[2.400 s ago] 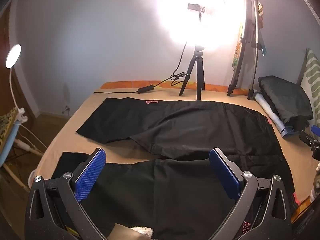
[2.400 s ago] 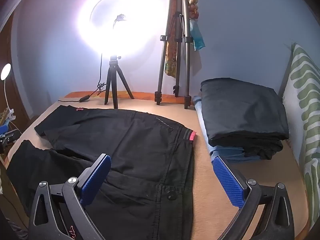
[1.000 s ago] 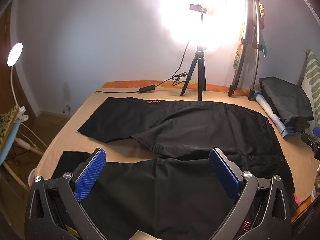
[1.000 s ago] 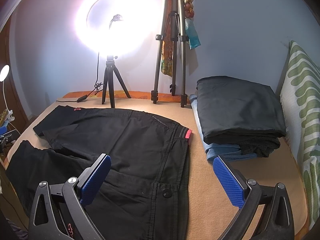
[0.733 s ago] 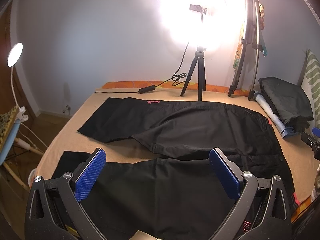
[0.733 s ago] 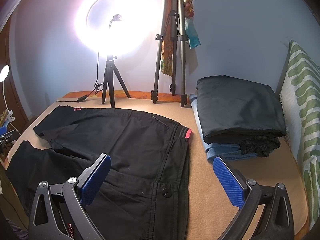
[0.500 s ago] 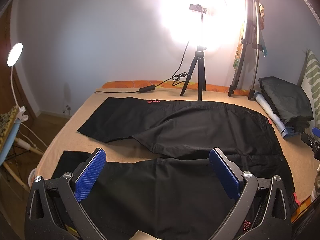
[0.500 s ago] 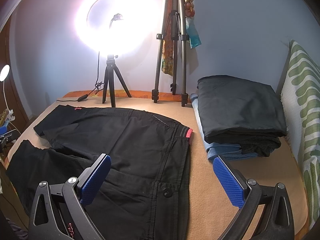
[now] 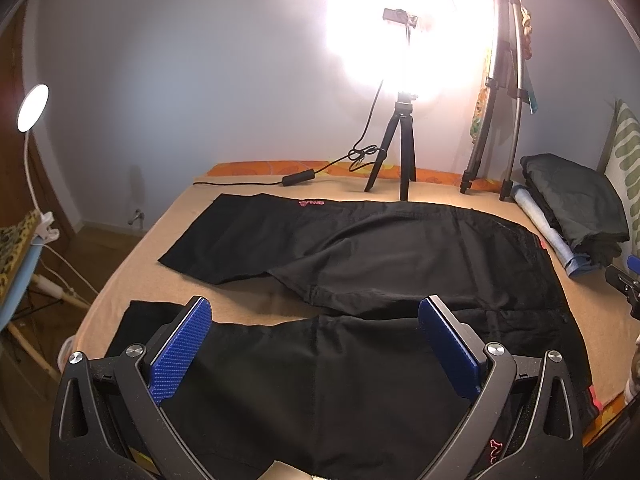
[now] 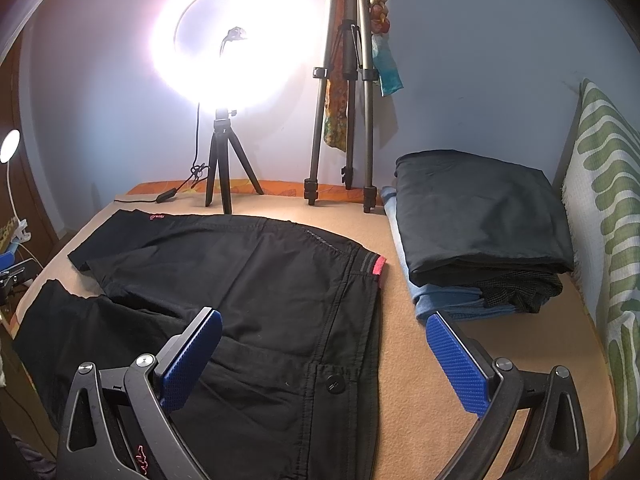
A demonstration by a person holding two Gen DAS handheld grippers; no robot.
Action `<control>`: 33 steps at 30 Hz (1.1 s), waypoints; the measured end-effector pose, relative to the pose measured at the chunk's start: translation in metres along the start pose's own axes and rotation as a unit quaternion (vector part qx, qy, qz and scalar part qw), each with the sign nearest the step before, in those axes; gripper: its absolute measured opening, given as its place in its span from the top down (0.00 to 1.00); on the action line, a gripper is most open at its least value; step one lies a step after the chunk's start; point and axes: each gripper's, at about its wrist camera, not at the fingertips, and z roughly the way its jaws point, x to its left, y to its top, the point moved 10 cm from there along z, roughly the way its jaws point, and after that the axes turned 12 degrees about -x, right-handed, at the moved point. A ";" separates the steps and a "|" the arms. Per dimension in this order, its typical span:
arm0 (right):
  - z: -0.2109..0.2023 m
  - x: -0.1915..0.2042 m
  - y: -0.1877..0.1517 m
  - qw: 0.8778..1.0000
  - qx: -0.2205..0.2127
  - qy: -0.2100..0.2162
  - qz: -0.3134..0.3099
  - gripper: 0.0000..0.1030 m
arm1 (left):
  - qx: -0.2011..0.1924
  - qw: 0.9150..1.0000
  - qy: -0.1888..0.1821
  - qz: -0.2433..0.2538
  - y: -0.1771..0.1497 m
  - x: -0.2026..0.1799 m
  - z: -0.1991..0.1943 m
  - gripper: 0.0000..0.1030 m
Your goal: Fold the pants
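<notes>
We hold the left gripper (image 9: 314, 344) over the near leg of the black pants (image 9: 360, 264), its blue fingers (image 9: 182, 344) spread wide and gripping nothing. The pants lie flat on the bed (image 9: 132, 264), legs splayed apart toward the left and waistband to the right, laid out, we judge, so that one leg can be folded onto the other. Our right gripper (image 10: 324, 356) hangs over the waistband end, fingers likewise spread and empty. To the right sits a stack (image 10: 480, 224) of folded clothes, probably where finished pieces go.
</notes>
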 end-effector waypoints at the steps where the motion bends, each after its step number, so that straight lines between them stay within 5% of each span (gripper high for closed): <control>1: 0.000 0.000 0.000 1.000 0.000 0.000 0.000 0.00 | 0.000 1.000 0.000 0.000 -0.001 0.000 0.000 0.00; 18: -0.002 0.001 -0.003 1.000 0.001 0.002 -0.004 0.00 | -0.007 1.000 0.015 0.008 -0.001 0.006 -0.004 0.00; 33: -0.007 0.020 -0.020 0.998 0.012 0.045 -0.032 0.00 | 0.015 0.999 0.047 0.009 -0.020 0.036 0.002 0.00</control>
